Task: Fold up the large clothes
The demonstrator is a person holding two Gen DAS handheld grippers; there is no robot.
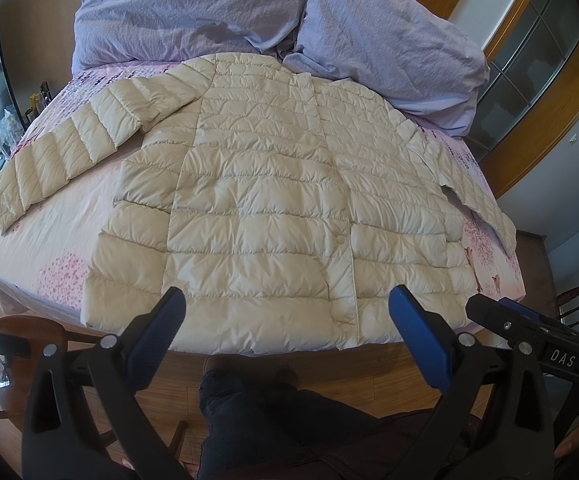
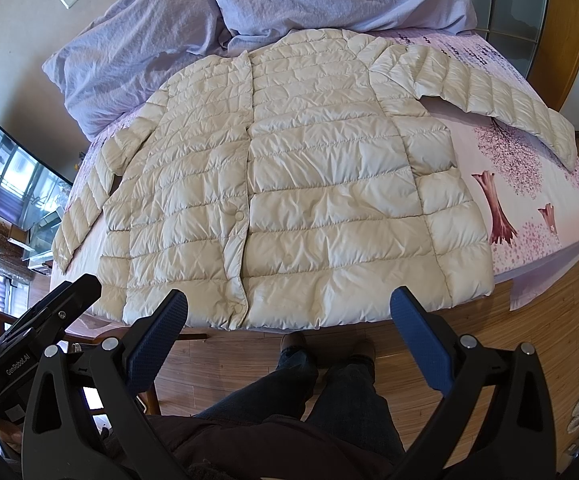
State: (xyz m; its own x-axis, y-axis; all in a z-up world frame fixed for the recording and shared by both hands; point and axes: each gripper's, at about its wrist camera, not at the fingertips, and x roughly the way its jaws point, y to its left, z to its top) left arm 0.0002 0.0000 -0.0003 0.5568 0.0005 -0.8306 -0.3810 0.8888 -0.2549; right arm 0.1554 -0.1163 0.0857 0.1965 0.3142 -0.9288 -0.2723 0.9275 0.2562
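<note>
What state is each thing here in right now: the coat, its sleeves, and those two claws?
Puffer jacket: spread flat on the bed, front up, closed, unfolded.
Left sleeve: stretched outward.
Right sleeve: stretched outward.
Left claw: open, empty.
Right claw: open, empty.
Duvet: bunched behind the collar.

The jacket (image 1: 265,200) lies flat on the bed (image 1: 49,248), sleeves spread, pillows (image 1: 193,4) behind it.

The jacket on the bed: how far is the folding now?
Done: the cream puffer jacket lies flat on the bed sheet, front closed, both sleeves spread out. In hand: nothing; the left gripper and right gripper hang open near the hem, touching nothing. Left: every fold, sleeves and body.
</note>
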